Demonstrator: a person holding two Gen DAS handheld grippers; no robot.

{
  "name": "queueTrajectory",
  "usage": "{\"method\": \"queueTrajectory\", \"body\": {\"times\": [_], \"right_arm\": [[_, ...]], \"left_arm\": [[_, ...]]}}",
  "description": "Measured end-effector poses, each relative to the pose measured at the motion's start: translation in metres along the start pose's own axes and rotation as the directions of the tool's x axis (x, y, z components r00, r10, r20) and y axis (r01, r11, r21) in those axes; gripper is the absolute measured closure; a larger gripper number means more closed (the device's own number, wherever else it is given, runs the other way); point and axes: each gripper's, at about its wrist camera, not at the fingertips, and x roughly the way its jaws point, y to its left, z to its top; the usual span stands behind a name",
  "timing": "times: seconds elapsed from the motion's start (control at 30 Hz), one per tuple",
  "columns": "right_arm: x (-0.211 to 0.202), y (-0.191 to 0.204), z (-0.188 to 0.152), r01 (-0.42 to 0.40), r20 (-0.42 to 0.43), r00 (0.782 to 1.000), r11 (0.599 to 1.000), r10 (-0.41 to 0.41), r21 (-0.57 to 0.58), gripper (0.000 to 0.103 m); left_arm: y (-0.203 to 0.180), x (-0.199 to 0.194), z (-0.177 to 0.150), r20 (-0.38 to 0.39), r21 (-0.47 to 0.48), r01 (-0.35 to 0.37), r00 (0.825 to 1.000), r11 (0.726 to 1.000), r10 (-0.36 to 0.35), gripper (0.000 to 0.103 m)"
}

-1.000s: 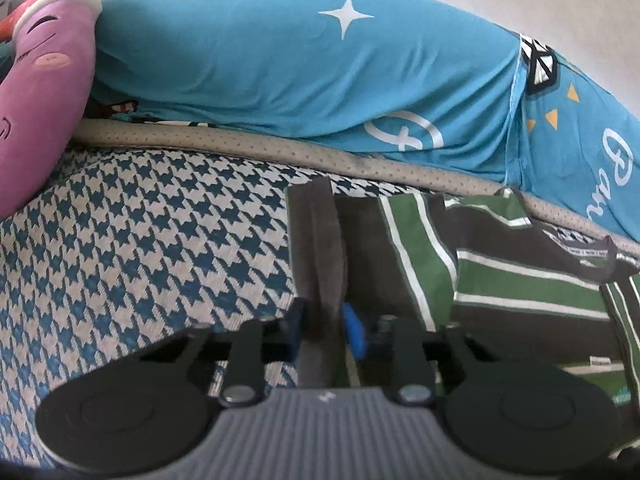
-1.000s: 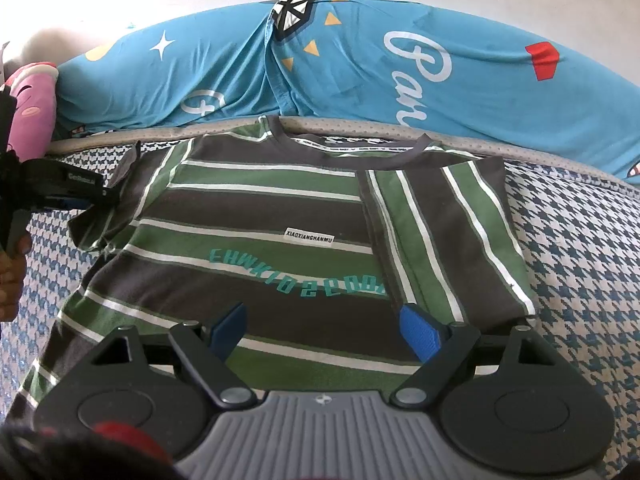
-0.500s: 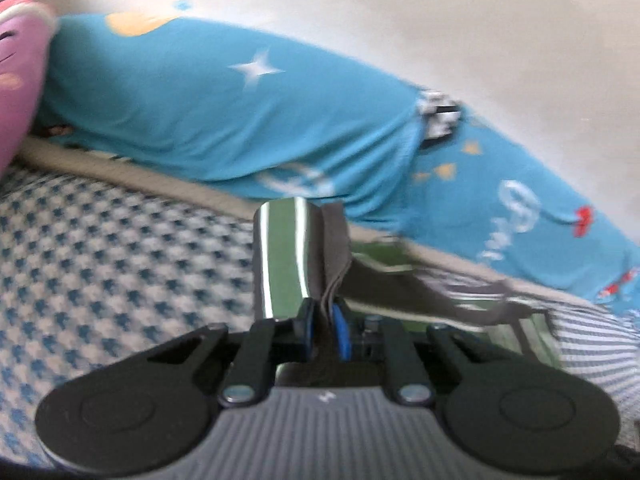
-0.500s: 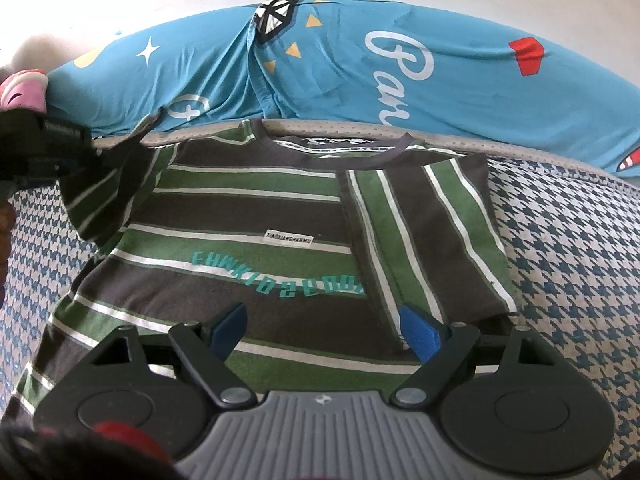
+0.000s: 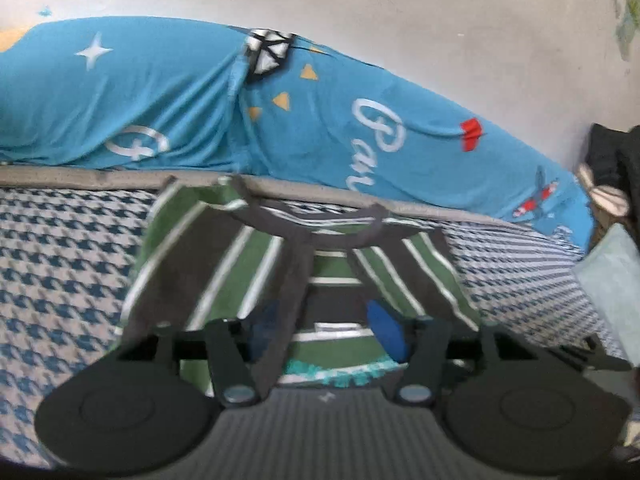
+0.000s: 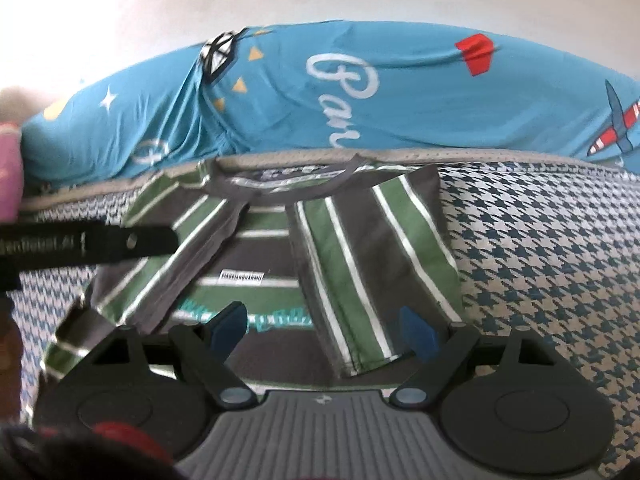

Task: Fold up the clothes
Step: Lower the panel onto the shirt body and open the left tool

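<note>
Blue rubber pads tip both tools. At the bottom of the left wrist view the left gripper [image 5: 328, 334] stands with its jaws spread; the folded-in sleeve's dark hem lies against its left pad but nothing is pinched. The right gripper [image 6: 322, 330], low in the right wrist view, is likewise spread wide and holds nothing, hovering over the lower chest.

The striped T-shirt [image 6: 256, 256] lies face up on the houndstooth bed cover [image 6: 540, 264], filling the middle of both frames, both sleeves turned in over the chest.

The risks, as I judge them: the left sleeve [image 5: 208, 264] sits crooked and looks loosely laid, so a pad brushing it on withdrawal could drag it open again. The lower left hem in the right view bunches outward, and folding over it would lock in a lopsided edge. Soft knit also slides on a woven cover, so a one-sided pull could skew the whole shirt.

A small white chest label [image 6: 242, 276] and teal lettering below it are too blurred to read. The left tool's black arm [image 6: 88, 244], at the left edge of the right view, bears partly legible white print ending in ".AI". Farthest, the blue pillow cover [image 6: 400, 92] shows a white script beginning "Par".
</note>
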Motion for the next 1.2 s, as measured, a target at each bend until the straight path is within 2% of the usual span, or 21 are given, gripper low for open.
{"method": "queueTrajectory", "body": {"times": [0.07, 0.13, 0.23, 0.3, 0.43, 0.63, 0.77, 1.2], "right_arm": [[0.001, -0.003, 0.001, -0.049, 0.013, 0.999, 0.998, 0.048, 0.036, 0.019], [0.002, 0.000, 0.004, -0.079, 0.026, 0.997, 0.996, 0.078, 0.034, 0.019], [0.005, 0.007, 0.008, -0.116, 0.045, 0.992, 0.993, 0.115, 0.017, 0.019], [0.007, 0.013, 0.010, -0.125, 0.057, 0.991, 0.992, 0.125, -0.009, 0.019], [0.013, 0.018, 0.012, -0.156, 0.071, 0.985, 0.987, 0.158, -0.026, 0.019], [0.032, 0.015, 0.017, -0.193, 0.072, 0.979, 0.981, 0.191, 0.030, 0.022], [0.044, 0.015, 0.021, -0.201, 0.085, 0.977, 0.978, 0.197, 0.051, 0.023], [0.078, 0.041, 0.041, -0.150, 0.108, 0.982, 0.986, 0.157, -0.067, 0.023]], "left_arm": [[0.006, -0.004, 0.000, 0.003, -0.004, -0.063, 0.998, 0.998, 0.063, 0.039], [0.009, -0.008, 0.001, 0.004, -0.010, -0.116, 0.993, 0.993, 0.116, 0.026], [0.016, -0.017, 0.000, -0.004, -0.024, -0.157, 0.988, 0.987, 0.157, 0.022], [0.020, -0.024, -0.004, -0.009, -0.026, -0.194, 0.981, 0.981, 0.194, 0.013], [0.031, -0.035, -0.012, -0.025, -0.046, -0.249, 0.968, 0.967, 0.248, 0.003], [0.049, -0.037, -0.020, -0.062, -0.074, -0.295, 0.955, 0.953, 0.291, 0.000], [0.060, -0.027, -0.020, -0.119, -0.108, -0.320, 0.944, 0.941, 0.307, 0.000], [0.056, -0.020, -0.022, -0.142, -0.089, -0.308, 0.945, 0.947, 0.294, 0.000]]}}
